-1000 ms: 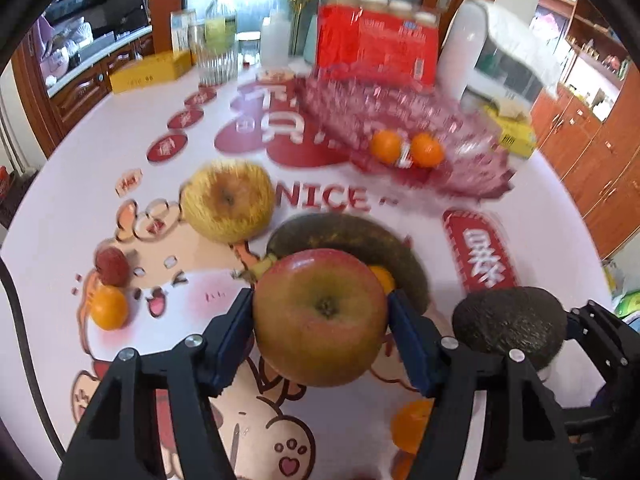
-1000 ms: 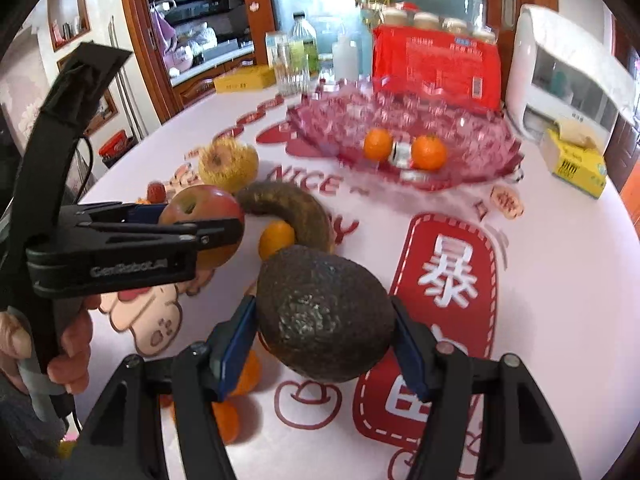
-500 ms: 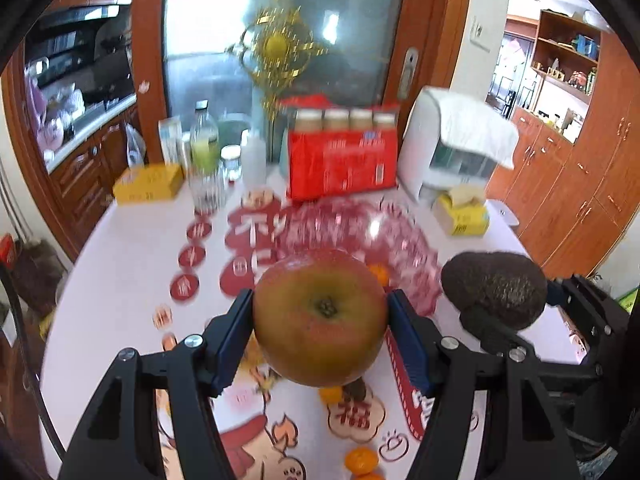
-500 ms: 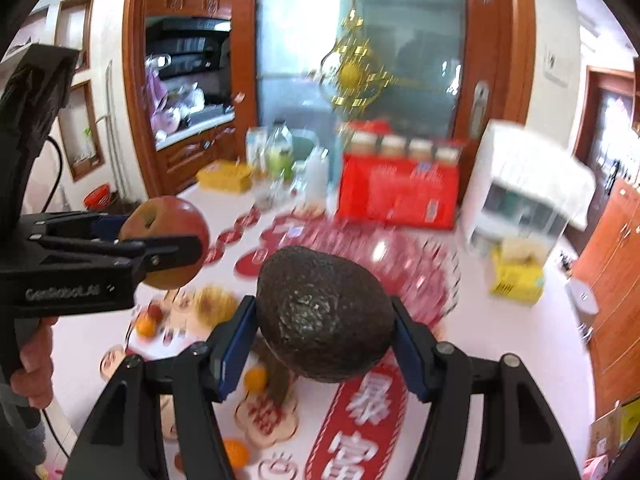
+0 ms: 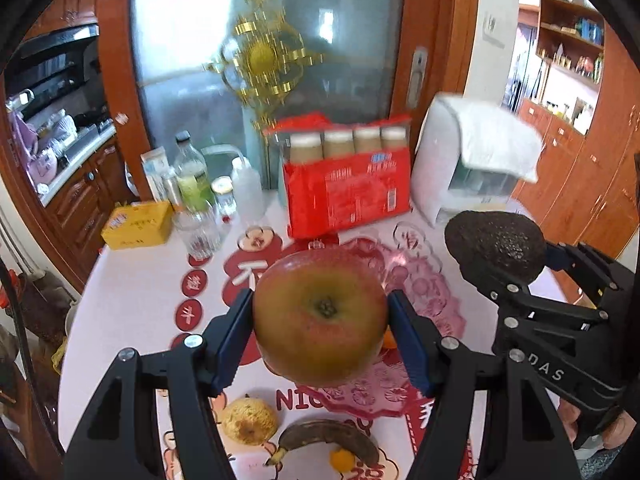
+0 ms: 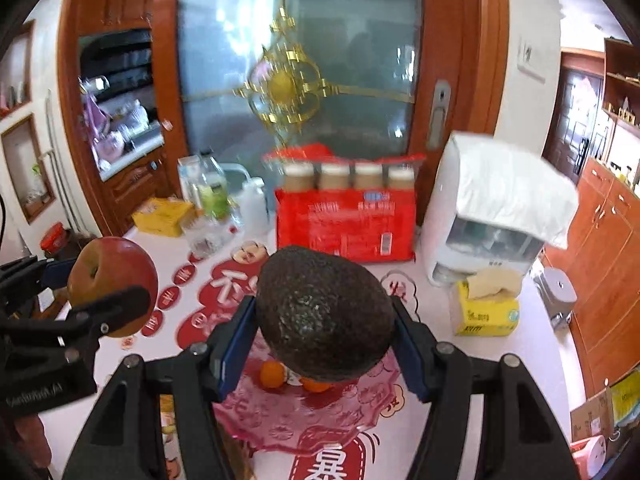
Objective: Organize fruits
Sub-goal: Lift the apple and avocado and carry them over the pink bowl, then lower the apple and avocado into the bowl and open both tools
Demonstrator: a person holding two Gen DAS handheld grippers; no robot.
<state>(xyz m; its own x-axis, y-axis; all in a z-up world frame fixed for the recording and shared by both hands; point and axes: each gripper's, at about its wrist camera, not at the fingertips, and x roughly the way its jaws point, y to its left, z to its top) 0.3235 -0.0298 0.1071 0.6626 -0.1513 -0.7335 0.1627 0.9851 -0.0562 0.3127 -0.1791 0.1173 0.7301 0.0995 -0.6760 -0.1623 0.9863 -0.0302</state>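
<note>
Holding an apple (image 5: pixel 322 318) clenched in our left claw (image 5: pixel 320 336), we have its blue pads pressed on the fruit at three and nine o'clock, stem end facing the camera, so the round body sits squarely and should not roll out. Our right claw (image 6: pixel 324 340) is likewise clamped on an avocado (image 6: pixel 324 314), gripped across its broad middle, where we judge the hold is steadiest. In the left view the avocado (image 5: pixel 496 246) shows at two o'clock, level with the apple and well apart from it; that spacing probably keeps the two claws from knocking together.

Below both fruits lies the pink glass bowl (image 6: pixel 304 420), seen in the right view at six o'clock under the avocado, with two small oranges (image 6: pixel 272 374) already in it. We take the bowl as the gathering place, which explains why both fruits hang over it and not over bare desk (image 5: pixel 132 292).

Further out, at six o'clock in the left view, a yellowed apple (image 5: pixel 250 420), a blackened banana (image 5: pixel 332 438) and another small orange (image 5: pixel 342 458) lie loose on the desk, not yet sorted. At twelve o'clock stand a red pack of bottles (image 5: pixel 346 188) and a white appliance (image 5: pixel 468 172) along the far edge, clear of the work.

Next, we judge, comes lowering each fruit gently so the glass is not struck.
</note>
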